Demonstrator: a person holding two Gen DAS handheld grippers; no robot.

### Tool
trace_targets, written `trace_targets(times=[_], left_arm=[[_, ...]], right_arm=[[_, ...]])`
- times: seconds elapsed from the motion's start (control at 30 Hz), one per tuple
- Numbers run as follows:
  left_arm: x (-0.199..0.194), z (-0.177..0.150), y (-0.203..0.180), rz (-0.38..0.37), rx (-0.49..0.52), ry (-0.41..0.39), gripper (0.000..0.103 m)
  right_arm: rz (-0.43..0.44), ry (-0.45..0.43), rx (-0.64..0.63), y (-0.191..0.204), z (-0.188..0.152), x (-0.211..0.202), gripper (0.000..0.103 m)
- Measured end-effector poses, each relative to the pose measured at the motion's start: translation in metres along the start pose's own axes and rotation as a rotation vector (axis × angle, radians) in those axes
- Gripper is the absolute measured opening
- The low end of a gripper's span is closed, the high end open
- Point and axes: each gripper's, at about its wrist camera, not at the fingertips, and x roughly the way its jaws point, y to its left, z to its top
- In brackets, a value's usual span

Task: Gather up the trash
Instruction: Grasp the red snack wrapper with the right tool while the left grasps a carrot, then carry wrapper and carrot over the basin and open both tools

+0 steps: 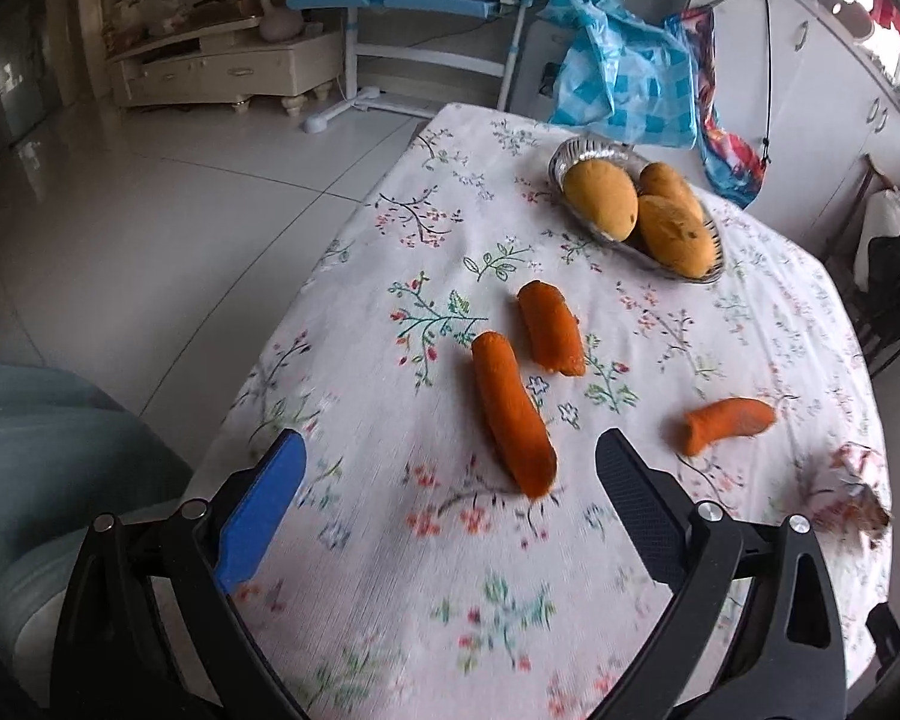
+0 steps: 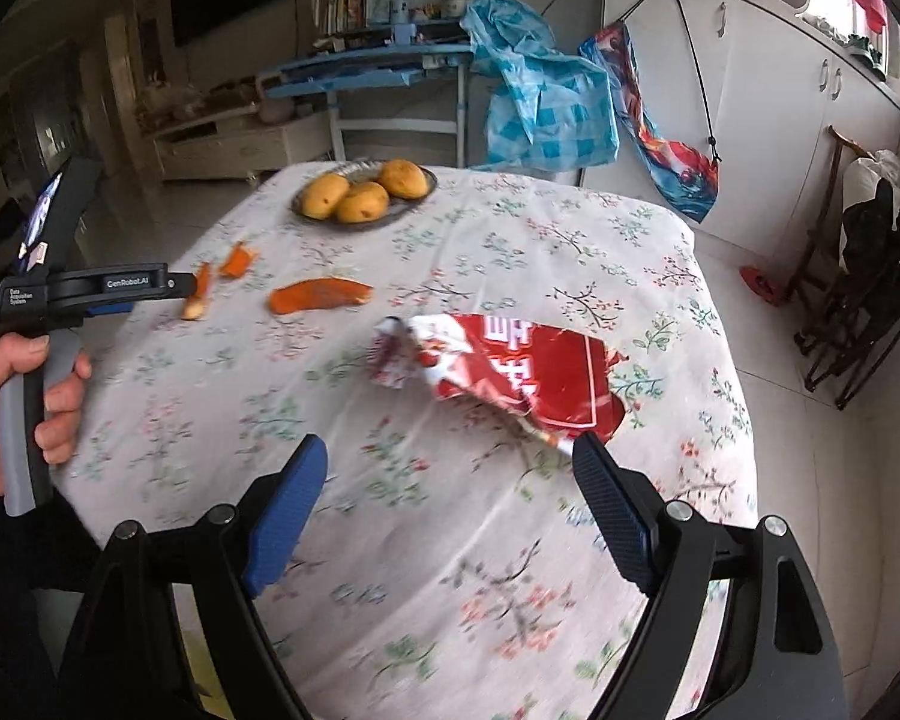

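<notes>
Matt floral cloth tablecloth; glossy crumpled wrapper; shiny metal dish.

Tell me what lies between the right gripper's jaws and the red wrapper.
Only bare floral tablecloth. In the right wrist view, the right gripper is open just short of the red wrapper, whose near torn edge almost reaches one jaw.
</notes>
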Motion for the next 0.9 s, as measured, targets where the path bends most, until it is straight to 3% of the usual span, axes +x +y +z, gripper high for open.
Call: trace_targets(times=[0.1, 0.2, 0.3, 0.33, 0.37, 0.47, 0.5, 0.6, 0.9], left_arm=[[0.009, 0.002, -0.004, 0.032, 0.027, 0.000, 0.088], [0.012, 0.005, -0.011, 0.065, 0.072, -0.018, 0.076], [0.010, 0.007, -0.012, 0.058, 0.096, -0.034, 0.046], [0.009, 0.007, -0.011, 0.028, 0.095, -0.031, 0.027], [0.009, 0.007, -0.010, 0.006, 0.094, -0.021, 0.017], [0.005, 0.003, -0.008, -0.030, 0.099, -0.005, 0.016], [0.002, 0.001, -0.008, -0.042, 0.100, 0.000, 0.015], [-0.013, -0.007, -0.009, -0.064, 0.121, -0.011, 0.015], [-0.069, -0.036, -0.003, -0.071, 0.165, -0.082, 0.015]], right_arm=[[-0.001, 0.022, -0.009, -0.004, 0.002, 0.010, 0.080], [-0.011, 0.042, -0.035, -0.005, 0.006, 0.019, 0.080], [-0.023, 0.053, -0.063, -0.007, 0.014, 0.031, 0.077], [-0.025, 0.053, -0.072, -0.007, 0.016, 0.034, 0.073], [-0.028, 0.057, -0.084, -0.007, 0.017, 0.036, 0.062], [-0.011, 0.074, -0.090, -0.008, 0.020, 0.042, 0.026], [-0.005, 0.072, -0.088, -0.007, 0.020, 0.042, 0.019], [0.030, 0.040, -0.076, -0.005, 0.022, 0.032, 0.010], [0.182, -0.045, 0.012, 0.007, 0.017, -0.002, 0.005]])
